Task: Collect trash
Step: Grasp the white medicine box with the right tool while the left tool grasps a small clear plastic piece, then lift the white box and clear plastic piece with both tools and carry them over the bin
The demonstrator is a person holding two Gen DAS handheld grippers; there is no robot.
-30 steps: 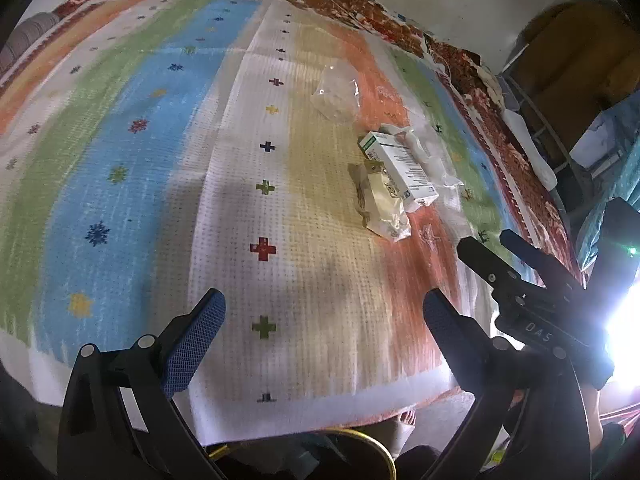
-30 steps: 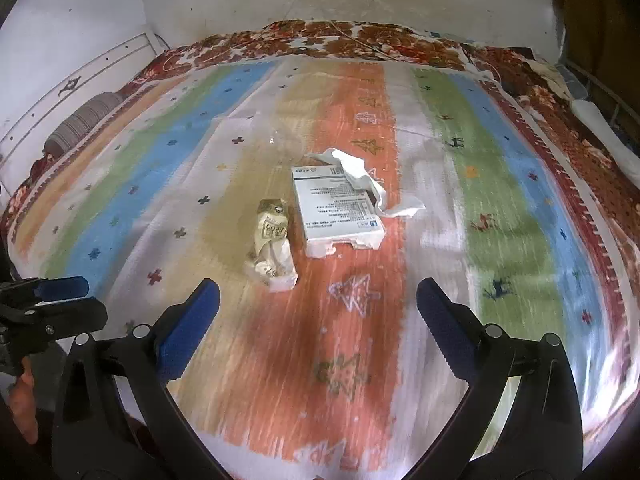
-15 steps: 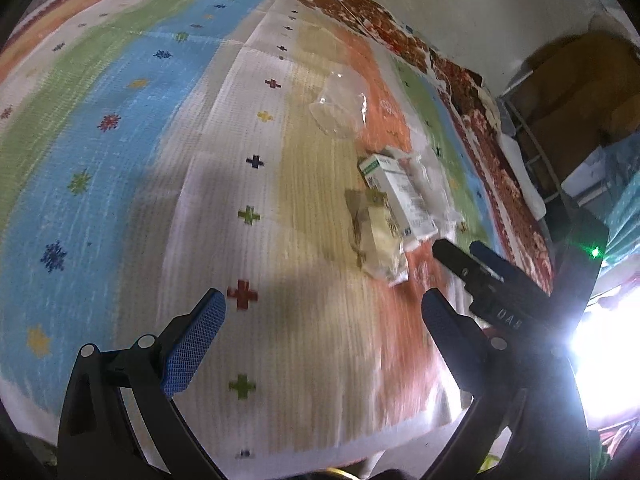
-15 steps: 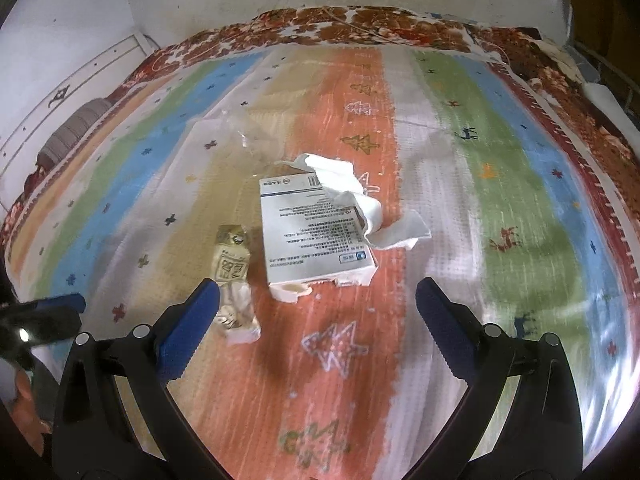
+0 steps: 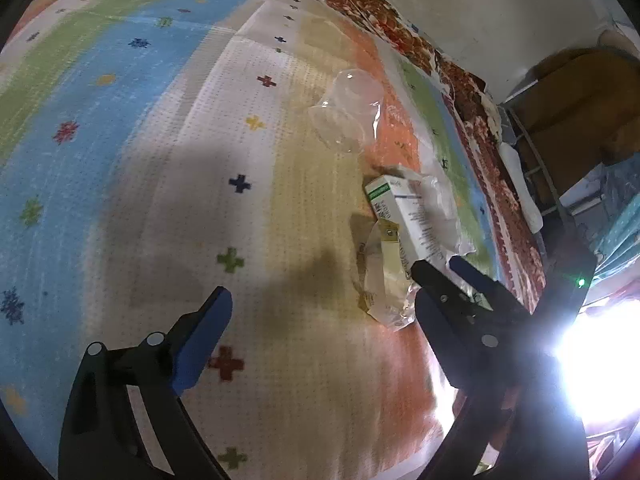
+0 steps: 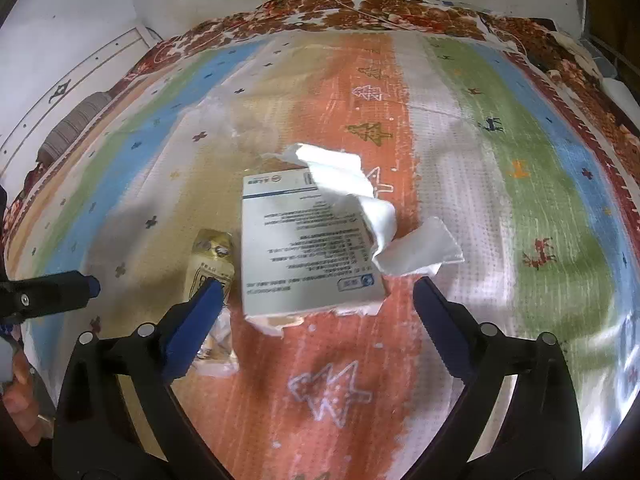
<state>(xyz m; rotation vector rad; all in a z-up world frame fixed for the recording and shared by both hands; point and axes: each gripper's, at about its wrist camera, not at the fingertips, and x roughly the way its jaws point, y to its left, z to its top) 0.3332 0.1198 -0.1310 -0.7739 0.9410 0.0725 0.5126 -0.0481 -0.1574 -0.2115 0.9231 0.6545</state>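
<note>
A white printed box [image 6: 304,248] lies on the striped bedspread [image 6: 500,160], with crumpled white tissue [image 6: 360,200] across its far right corner. A yellowish wrapper [image 6: 212,264] lies just left of it. My right gripper [image 6: 316,284] hovers over the box's near end, jaws wide and closing, the pads not touching it. Its left finger [image 6: 192,320] covers part of the wrapper. My left gripper [image 5: 320,304] is also wide and closing, with only bedspread between its fingers. The wrapper [image 5: 384,276] and box [image 5: 408,216] sit by its right finger. A clear plastic cup [image 5: 348,112] lies farther back.
The right gripper [image 5: 438,266] crosses the left wrist view beside the wrapper. A left finger [image 6: 60,294] and a person's hand [image 6: 16,392] show at the right view's left edge. Cardboard boxes [image 5: 580,92] and a metal rack stand past the bed's right side.
Both grippers have come down and closer to the trash, which looms larger. The right gripper now straddles the box's near end. Both pairs of jaws have narrowed slightly.
</note>
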